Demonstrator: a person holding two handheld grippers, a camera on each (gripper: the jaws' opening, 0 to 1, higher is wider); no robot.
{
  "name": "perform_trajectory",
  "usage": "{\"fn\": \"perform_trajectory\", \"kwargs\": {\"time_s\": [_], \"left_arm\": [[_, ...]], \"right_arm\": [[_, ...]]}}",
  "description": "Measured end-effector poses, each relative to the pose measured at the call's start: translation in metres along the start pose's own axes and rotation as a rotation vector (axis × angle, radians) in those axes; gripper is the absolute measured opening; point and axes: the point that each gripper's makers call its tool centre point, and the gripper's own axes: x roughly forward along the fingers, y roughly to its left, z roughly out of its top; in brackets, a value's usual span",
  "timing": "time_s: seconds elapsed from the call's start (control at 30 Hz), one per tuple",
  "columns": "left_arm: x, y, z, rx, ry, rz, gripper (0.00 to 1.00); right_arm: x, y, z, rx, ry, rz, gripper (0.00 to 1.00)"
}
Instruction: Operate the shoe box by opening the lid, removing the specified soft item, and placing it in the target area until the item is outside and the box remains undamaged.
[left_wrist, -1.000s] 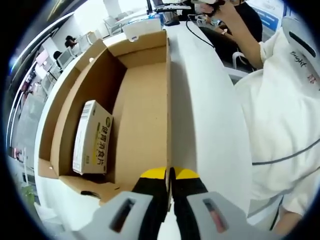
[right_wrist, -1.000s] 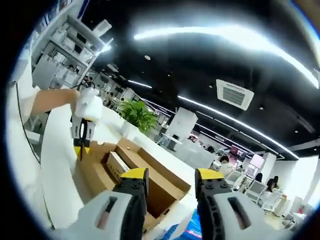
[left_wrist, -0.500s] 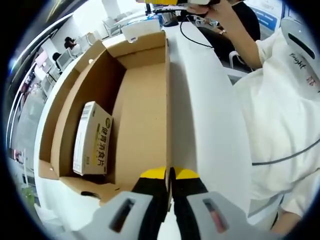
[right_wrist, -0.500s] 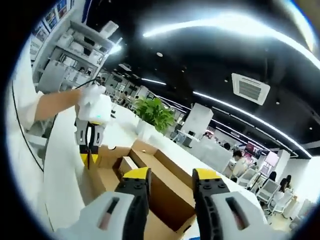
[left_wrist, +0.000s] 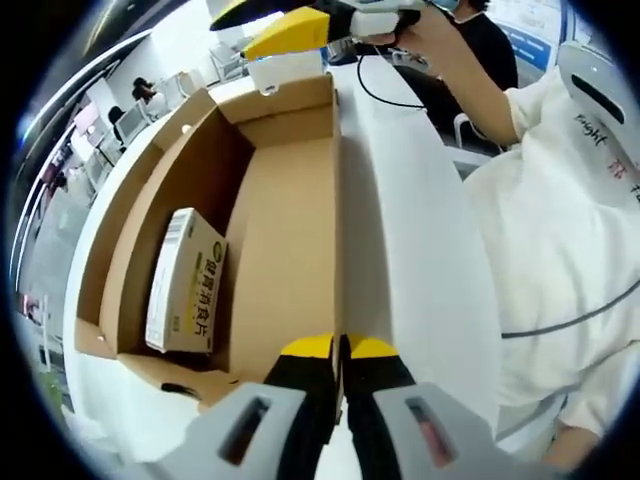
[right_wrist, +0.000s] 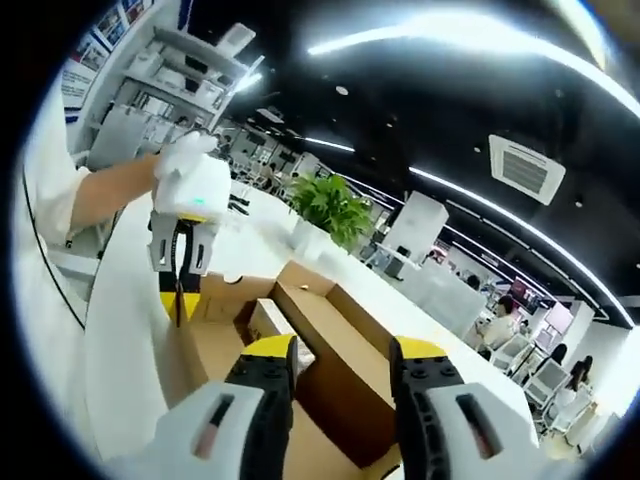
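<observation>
left gripper (left_wrist: 340, 345) clamped on box (left_wrist: 290, 230) wall, steadying it | right gripper (right_wrist: 340, 350) fingers apart above box, lining up on packet (left_wrist: 185, 280) lying inside

A plain brown cardboard shoe box (left_wrist: 285, 230) sits on a white table (left_wrist: 420, 270). Inside the box, against its left wall, lies a white packet (left_wrist: 185, 280) with a yellow band and green lettering. The gripper (left_wrist: 340, 352) at the box's near edge has black jaws with yellow tips.
</observation>
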Motion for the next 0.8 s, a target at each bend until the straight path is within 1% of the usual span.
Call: {"fn": "perform_trajectory", "kwargs": {"time_s": [0.07,0.13,0.17,0.2,0.23,0.27,0.3,0.33,0.4,0.43,0.47,0.6,0.7,0.8], "left_arm": [[0.000,0.000,0.000,-0.001,-0.002,-0.001,0.02],[0.000,0.002,-0.001,-0.001,-0.003,0.000,0.02],[0.000,0.002,-0.001,-0.002,-0.003,0.000,0.02],[0.000,0.003,-0.001,-0.004,-0.002,0.001,0.02],[0.000,0.003,-0.001,-0.004,-0.002,0.002,0.02],[0.000,0.004,-0.002,-0.001,-0.001,0.003,0.02],[0.000,0.004,-0.002,-0.002,-0.001,0.002,0.02],[0.000,0.005,-0.002,-0.002,-0.002,0.001,0.01],[-0.001,0.006,-0.002,-0.003,0.000,-0.003,0.01],[-0.001,0.007,-0.002,-0.004,0.001,-0.004,0.01],[-0.001,0.007,-0.002,-0.004,0.001,-0.004,0.01],[-0.001,0.009,-0.003,-0.002,-0.001,-0.002,0.01],[-0.001,0.009,-0.003,0.000,-0.001,0.000,0.01],[-0.001,0.006,-0.001,0.001,0.000,0.002,0.01]], "right_arm": [[0.007,0.005,0.001,-0.006,0.014,0.025,0.37],[0.013,0.012,0.001,-0.012,0.026,0.075,0.35],[0.015,0.023,0.000,-0.024,0.024,0.152,0.33],[0.016,0.041,0.004,0.039,-0.019,0.275,0.30],[0.016,0.043,0.005,0.112,-0.029,0.285,0.28],[0.020,0.036,0.002,0.130,-0.021,0.235,0.28],[0.022,0.032,0.001,0.084,-0.016,0.212,0.28],[0.024,0.029,-0.007,0.022,0.025,0.187,0.28],[0.026,0.029,-0.014,-0.029,0.078,0.168,0.31],[0.026,0.029,-0.016,-0.070,0.099,0.163,0.31],[0.027,0.029,-0.015,-0.094,0.093,0.162,0.30],[0.031,0.032,-0.007,-0.089,0.060,0.172,0.32],[0.037,0.034,0.000,-0.136,0.019,0.177,0.35],[0.040,0.035,0.000,-0.135,0.023,0.182,0.37]]}}
